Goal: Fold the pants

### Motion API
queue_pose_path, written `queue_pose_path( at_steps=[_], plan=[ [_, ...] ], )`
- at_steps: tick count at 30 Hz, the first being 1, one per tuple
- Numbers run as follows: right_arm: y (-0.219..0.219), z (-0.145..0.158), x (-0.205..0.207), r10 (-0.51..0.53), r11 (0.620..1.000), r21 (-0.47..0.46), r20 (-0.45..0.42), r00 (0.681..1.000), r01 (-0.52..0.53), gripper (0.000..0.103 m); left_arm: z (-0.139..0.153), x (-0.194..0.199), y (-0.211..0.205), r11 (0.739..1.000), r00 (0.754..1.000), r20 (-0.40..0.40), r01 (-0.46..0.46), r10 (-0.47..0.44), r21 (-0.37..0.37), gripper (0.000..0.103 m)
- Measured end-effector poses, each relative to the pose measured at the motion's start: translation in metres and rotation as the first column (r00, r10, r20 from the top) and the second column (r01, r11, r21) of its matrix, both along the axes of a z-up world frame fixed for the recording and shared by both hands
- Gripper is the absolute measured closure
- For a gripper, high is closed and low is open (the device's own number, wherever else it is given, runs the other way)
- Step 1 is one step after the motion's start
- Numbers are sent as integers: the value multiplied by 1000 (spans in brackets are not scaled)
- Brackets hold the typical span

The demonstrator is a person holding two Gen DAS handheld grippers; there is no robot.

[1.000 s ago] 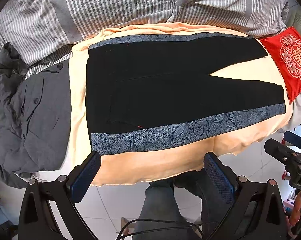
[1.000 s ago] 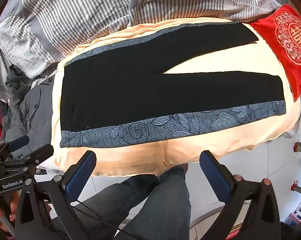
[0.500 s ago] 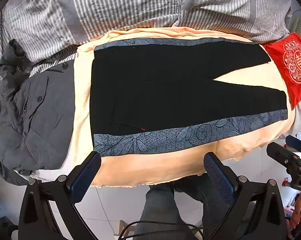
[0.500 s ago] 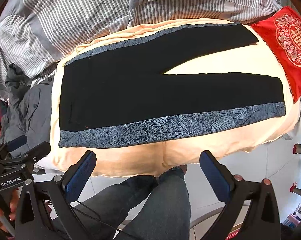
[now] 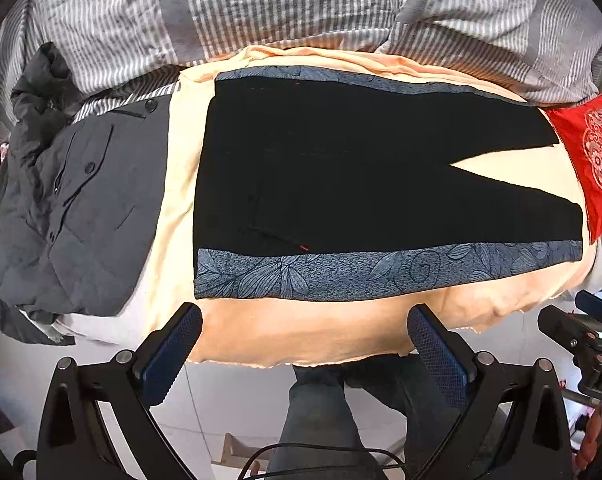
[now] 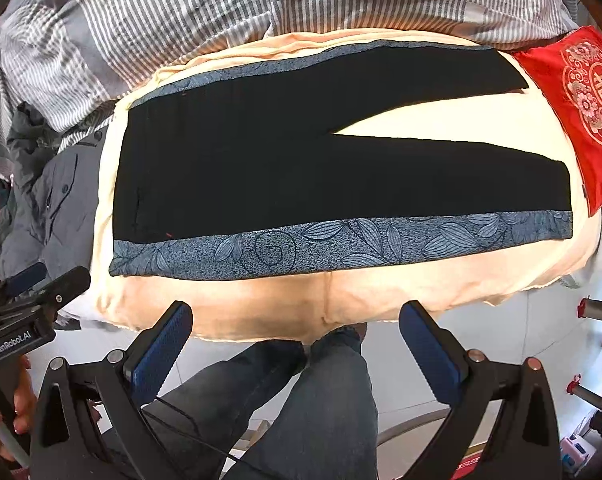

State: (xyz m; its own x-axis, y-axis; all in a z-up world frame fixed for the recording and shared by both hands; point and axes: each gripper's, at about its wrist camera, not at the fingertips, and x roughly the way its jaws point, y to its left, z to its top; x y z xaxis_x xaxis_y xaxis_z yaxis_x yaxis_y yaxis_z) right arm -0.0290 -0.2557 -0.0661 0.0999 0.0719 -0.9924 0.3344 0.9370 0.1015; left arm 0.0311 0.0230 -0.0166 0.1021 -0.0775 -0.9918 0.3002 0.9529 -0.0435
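Black pants (image 5: 341, 176) with blue-grey leaf-patterned side stripes lie flat on a peach blanket (image 5: 301, 332), waistband to the left, legs spread in a V to the right. They also show in the right wrist view (image 6: 281, 168). My left gripper (image 5: 305, 340) is open and empty, held above the blanket's near edge, short of the pants. My right gripper (image 6: 297, 332) is open and empty, also short of the near stripe (image 6: 341, 244). The right gripper's body shows at the left view's right edge (image 5: 581, 340); the left gripper's body shows in the right view (image 6: 25, 304).
A dark grey jacket (image 5: 69, 208) lies left of the pants. A red embroidered cushion (image 5: 593, 160) sits at the leg ends. A grey striped duvet (image 5: 301, 12) is bunched behind. The person's jeans-clad legs (image 6: 309, 408) stand at the bed's near edge over white floor tiles.
Both grippers have drifted slightly; in the left view the pants and jacket slid right and down a little. Both grippers stay open, nothing touched.
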Motion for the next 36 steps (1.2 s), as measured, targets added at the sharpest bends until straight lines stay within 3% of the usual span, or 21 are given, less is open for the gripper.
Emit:
queue_pose_path(
  at_steps=[18, 27, 31, 36],
  plan=[
    [-3, -13, -1, -30, 999, 24, -15, 999, 30, 0, -17, 4, 4, 1000, 1000, -23, -8, 8, 25, 0],
    [-16, -36, -11, -119, 982, 148, -9, 993, 119, 0, -40, 0, 12, 998, 997, -56, -43, 45, 37, 0],
    [-26, -64, -16, -192, 945, 268, -15, 981, 189, 0, -60, -1, 15, 997, 993, -82, -81, 82, 21, 0],
    [-45, -113, -23, -331, 842, 444, -23, 944, 306, 0, -96, 3, 20, 988, 982, -120, -153, 148, -33, 0]
  ],
)
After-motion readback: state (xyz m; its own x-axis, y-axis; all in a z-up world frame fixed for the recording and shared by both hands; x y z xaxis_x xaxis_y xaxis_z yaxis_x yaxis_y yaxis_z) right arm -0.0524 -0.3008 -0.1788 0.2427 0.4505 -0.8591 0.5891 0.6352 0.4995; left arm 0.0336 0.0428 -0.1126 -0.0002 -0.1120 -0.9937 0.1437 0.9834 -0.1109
